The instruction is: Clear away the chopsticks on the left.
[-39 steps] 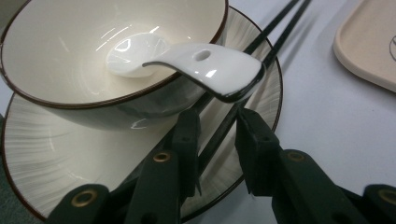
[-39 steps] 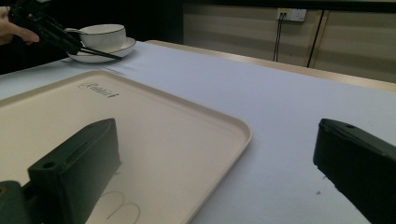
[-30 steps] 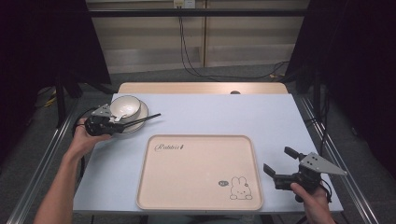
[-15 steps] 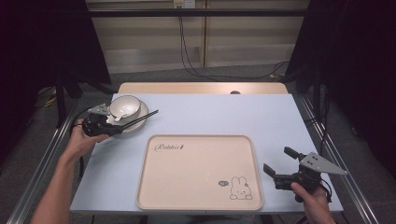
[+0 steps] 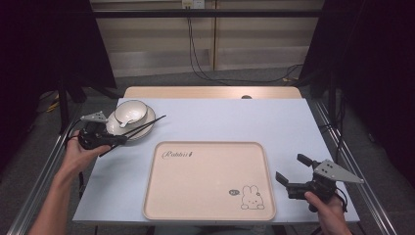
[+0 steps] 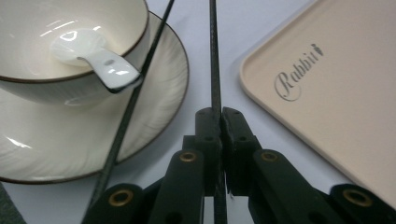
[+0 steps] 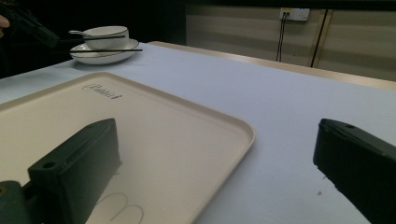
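Fingers (image 6: 208, 140) over pale blue table (image 5: 235, 122), beige tray (image 5: 210, 181), dark curtains (image 5: 44, 44) around.

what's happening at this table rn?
A person works two handheld grippers. The left gripper is shut on one black chopstick; the second chopstick leans on the plate beside the bowl, which holds a white spoon. The right gripper waits open by the tray, holding nothing.

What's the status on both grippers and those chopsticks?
Left gripper shut on one chopstick; other chopstick lies across plate. Right gripper open beside tray. Nothing blocking.
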A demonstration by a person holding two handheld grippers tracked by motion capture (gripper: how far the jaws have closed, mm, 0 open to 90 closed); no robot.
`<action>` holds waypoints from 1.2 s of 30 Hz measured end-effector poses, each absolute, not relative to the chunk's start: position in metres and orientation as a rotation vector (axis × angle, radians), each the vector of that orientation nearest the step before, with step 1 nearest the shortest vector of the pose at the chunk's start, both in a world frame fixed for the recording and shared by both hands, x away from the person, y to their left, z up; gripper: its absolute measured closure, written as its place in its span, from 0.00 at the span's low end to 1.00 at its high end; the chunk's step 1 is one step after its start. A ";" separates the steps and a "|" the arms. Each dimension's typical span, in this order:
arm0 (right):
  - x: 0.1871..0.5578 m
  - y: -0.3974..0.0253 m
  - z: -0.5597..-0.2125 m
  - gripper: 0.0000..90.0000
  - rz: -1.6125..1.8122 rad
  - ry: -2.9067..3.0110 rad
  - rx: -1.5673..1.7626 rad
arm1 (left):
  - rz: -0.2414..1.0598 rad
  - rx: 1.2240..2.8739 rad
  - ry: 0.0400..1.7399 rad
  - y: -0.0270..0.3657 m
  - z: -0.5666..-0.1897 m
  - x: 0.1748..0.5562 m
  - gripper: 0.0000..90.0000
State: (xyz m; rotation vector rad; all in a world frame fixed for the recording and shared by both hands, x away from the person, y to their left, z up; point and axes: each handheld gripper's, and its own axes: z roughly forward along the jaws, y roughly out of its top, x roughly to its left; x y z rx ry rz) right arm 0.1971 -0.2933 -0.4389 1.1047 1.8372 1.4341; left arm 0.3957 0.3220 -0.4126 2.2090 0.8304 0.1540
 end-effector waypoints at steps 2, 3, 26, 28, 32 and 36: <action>0.197 -0.293 -0.439 0.00 1.437 1.836 1.103 | 0.152 2.196 0.858 0.320 -0.411 0.388 0.96; 0.198 -0.293 -0.439 0.00 1.438 1.836 1.103 | 0.154 2.184 0.861 0.320 -0.410 0.385 0.96; 0.198 -0.289 -0.438 0.00 1.439 1.841 1.084 | 0.176 2.033 1.037 0.281 -0.404 0.299 0.96; 0.198 -0.289 -0.438 0.00 1.440 1.849 1.079 | 0.175 2.013 1.074 0.276 -0.405 0.293 0.96; 0.198 -0.289 -0.438 0.00 1.441 1.850 1.077 | 0.154 1.969 1.134 0.264 -0.408 0.283 0.96; 0.198 -0.288 -0.438 0.00 1.439 1.850 1.078 | 0.137 1.964 1.169 0.252 -0.411 0.276 0.96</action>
